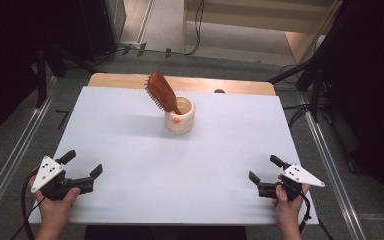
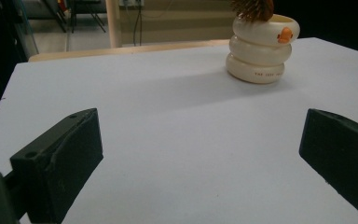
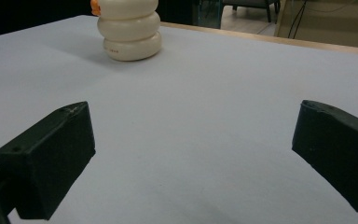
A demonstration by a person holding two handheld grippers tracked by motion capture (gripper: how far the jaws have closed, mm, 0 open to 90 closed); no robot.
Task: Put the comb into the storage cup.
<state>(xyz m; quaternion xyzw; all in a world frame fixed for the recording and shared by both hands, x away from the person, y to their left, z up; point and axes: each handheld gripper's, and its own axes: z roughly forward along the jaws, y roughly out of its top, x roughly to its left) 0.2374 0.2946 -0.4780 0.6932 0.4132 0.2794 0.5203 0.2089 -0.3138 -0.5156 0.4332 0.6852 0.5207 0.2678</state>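
A cream cup (image 1: 180,116) stands at the far middle of the white table (image 1: 130,150), well apart from both grippers, with a brown brush (image 1: 161,92) leaning out of it, handle end hidden inside. In the left gripper view only the bristles (image 2: 252,8) show at the top edge, and in the right gripper view the cup's rim is cut off. The left gripper (image 1: 83,165) and right gripper (image 1: 263,168) rest near the table's near corners, jaws spread wide and holding nothing.

We hold our left gripper (image 1: 83,164) at lower left and right gripper (image 1: 265,168) at lower right, jaws spread wide.
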